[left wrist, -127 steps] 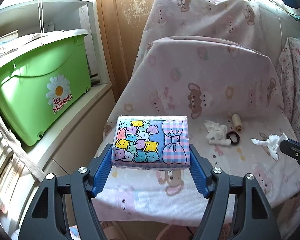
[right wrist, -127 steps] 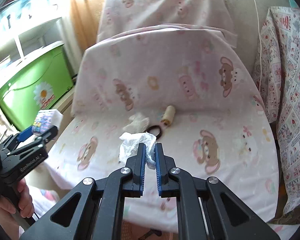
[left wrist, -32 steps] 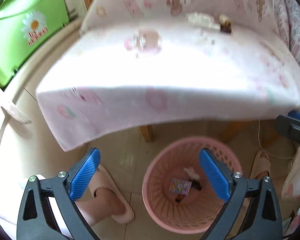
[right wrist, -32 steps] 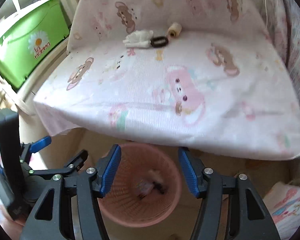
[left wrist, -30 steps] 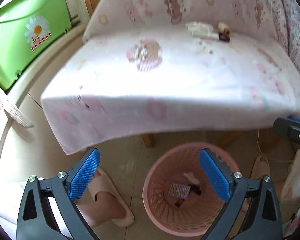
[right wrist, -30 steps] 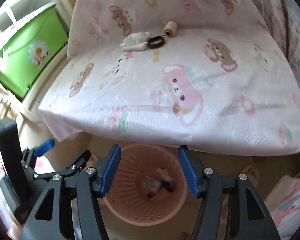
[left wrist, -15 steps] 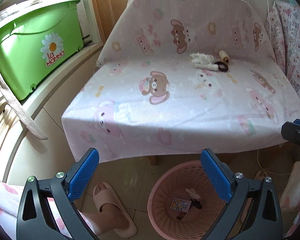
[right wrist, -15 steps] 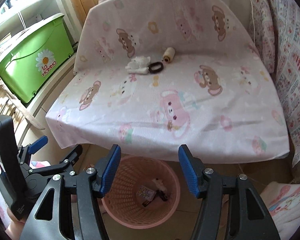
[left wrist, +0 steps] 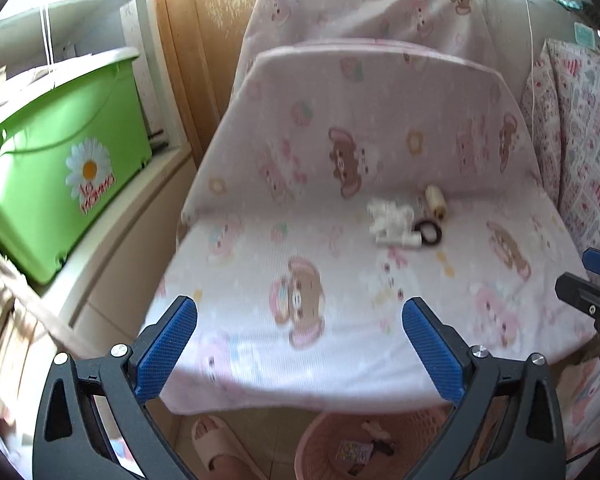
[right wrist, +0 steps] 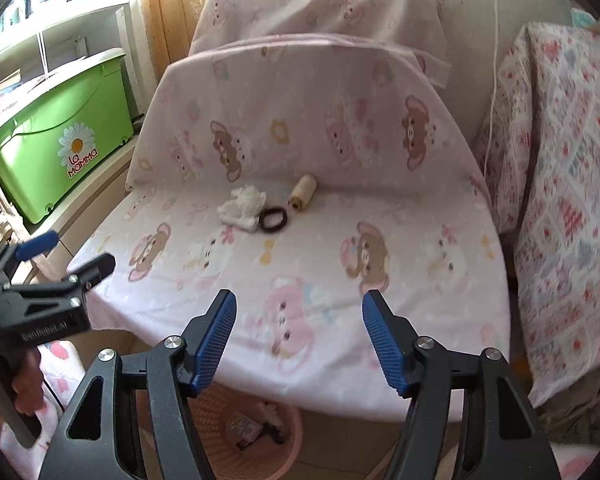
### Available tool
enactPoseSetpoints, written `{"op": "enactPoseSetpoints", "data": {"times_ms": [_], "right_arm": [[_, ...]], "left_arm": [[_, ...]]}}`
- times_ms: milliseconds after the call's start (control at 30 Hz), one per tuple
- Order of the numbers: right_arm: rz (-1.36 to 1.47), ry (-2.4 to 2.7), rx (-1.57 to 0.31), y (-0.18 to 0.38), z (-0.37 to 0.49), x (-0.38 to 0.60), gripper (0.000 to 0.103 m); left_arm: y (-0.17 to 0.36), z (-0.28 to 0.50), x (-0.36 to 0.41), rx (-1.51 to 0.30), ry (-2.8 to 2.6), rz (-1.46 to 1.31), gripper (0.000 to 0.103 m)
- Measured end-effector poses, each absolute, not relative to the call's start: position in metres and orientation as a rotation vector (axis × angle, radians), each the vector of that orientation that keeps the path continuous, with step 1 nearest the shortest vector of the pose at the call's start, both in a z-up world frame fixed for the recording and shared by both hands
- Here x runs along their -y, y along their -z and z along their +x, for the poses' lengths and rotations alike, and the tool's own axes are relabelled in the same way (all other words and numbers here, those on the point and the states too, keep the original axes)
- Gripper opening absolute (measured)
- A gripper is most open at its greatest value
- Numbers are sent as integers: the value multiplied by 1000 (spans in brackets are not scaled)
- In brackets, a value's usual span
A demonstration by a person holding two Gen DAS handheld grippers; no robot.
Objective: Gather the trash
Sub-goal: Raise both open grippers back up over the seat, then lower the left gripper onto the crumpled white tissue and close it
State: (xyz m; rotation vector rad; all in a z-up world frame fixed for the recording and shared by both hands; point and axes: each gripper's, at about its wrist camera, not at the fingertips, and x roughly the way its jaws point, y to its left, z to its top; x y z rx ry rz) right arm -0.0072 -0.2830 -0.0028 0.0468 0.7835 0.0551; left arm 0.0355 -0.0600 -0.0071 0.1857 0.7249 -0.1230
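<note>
Grippers both empty, aimed at covered seat (right wrist: 300, 272). Left gripper (left wrist: 296, 332) jaws wide apart, nothing between. Right gripper (right wrist: 300, 332) jaws opening, nothing between either. Trash left on seat near backrest: white crumpled tissue (right wrist: 242, 206), touching black ring (right wrist: 273, 219) (thread spool (right wrist: 301, 192) just beside). Pink basket (right wrist: 256, 436) on floor below seat edge, some scraps inside. Step: going for next piece. Next move needs reach forward, jaws straddling tissue alone.

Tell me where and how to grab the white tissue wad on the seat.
Pinch the tissue wad across its puffy top from above, on its left side: the hair tie touches its right edge. The right gripper, empty and opening, seems the better placed.
</note>
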Motion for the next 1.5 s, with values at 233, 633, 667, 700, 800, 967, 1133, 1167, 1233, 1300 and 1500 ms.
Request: {"op": "enactPoseSetpoints", "data": {"times_ms": [233, 633, 667, 700, 800, 967, 1133, 1167, 1233, 1300, 1500], "right_arm": [[-30, -48, -718, -19, 32, 297, 82], [-12, 50, -750, 19, 76, 314, 85], [-7, 56, -747, 21, 79, 317, 85], [11, 46, -759, 24, 82, 320, 85], [72, 5, -824, 33, 91, 324, 85], [97, 1, -868, 42, 98, 323, 85], [53, 2, -875, 46, 101, 313, 85], [45, -1, -881, 48, 102, 311, 85], [49, -17, -895, 49, 102, 309, 85], [53, -19, -898, 50, 102, 309, 85], [81, -16, -906, 51, 104, 313, 85]], "left_arm": [[-20, 82, 67, -675, 123, 161, 102], [13, 117, 73, -698, 91, 158, 102], [20, 120, 72, -736, 88, 135, 102], [25, 125, 71, -775, 99, 111, 102], [29, 137, 72, -824, 142, 68, 102], [36, 143, 75, -846, 116, 91, 100], [49, 145, 85, -883, 154, 113, 78], [51, 144, 88, -887, 164, 126, 75], [57, 146, 95, -906, 196, 136, 67], [61, 148, 101, -925, 243, 121, 67], [63, 154, 134, -902, 352, 176, 48]]}}
